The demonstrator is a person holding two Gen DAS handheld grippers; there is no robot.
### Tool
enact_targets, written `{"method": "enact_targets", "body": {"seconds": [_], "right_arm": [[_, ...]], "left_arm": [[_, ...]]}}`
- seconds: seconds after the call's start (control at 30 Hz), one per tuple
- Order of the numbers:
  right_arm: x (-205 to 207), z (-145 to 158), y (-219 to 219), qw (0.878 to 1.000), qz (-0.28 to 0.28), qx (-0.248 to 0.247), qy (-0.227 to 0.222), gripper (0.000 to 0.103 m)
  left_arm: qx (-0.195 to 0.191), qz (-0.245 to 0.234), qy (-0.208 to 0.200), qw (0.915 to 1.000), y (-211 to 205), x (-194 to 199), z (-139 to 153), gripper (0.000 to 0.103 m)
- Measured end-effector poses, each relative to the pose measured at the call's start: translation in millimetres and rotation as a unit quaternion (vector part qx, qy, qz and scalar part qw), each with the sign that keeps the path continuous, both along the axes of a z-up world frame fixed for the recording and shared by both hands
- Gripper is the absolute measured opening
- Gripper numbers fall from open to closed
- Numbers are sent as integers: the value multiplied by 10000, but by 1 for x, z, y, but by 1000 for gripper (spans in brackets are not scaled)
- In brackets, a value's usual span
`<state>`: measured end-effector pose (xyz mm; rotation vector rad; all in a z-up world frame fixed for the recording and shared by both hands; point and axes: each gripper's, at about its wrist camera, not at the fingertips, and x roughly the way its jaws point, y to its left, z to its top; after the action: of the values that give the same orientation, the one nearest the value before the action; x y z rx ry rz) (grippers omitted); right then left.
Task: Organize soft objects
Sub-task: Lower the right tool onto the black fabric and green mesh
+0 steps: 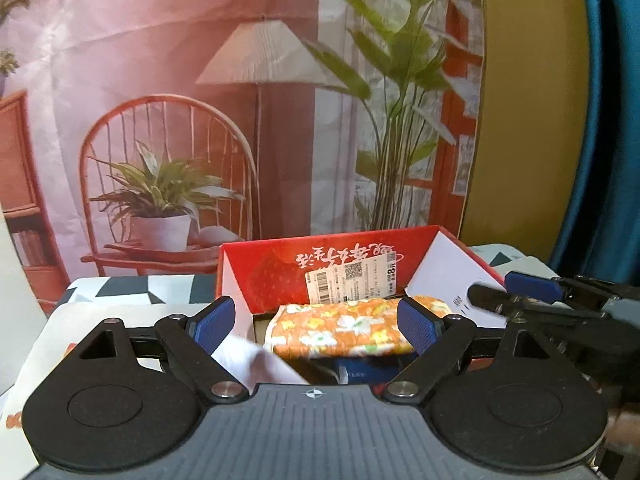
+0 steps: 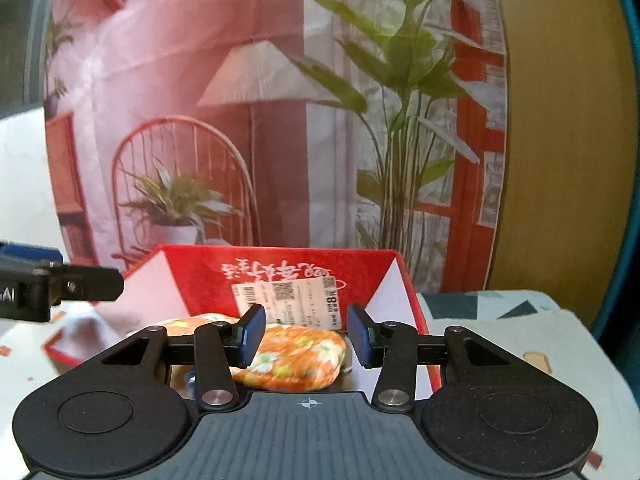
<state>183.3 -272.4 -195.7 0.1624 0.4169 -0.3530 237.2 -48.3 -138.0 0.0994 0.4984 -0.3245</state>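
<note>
The red box (image 2: 288, 276) stands open at the top, so entry from above is free, but its tall back wall and slanted side flaps close three sides, the orange floral bundle (image 2: 296, 360) fills its floor, and the left tongs (image 1: 316, 324) and right tongs (image 2: 306, 336) crowd its near edge.

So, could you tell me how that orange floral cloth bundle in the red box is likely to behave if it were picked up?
The orange floral cloth bundle looks folded and puffy, so it would probably sag or unfold rather than stay stiff. Its rounded, cushiony edges suggest it is light. Lying flat in the red box, it seems unlikely to roll.
</note>
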Motion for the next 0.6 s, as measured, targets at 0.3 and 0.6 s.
{"method": "enact_targets", "body": {"seconds": [0.3, 0.6], "right_arm": [[-75, 4, 20, 9965, -24, 558, -621, 42], [-133, -32, 52, 9984, 219, 504, -143, 42]], "left_arm": [[-445, 285, 165, 9985, 31, -65, -20, 88], [-788, 479, 869, 9919, 46, -92, -65, 84]]}}
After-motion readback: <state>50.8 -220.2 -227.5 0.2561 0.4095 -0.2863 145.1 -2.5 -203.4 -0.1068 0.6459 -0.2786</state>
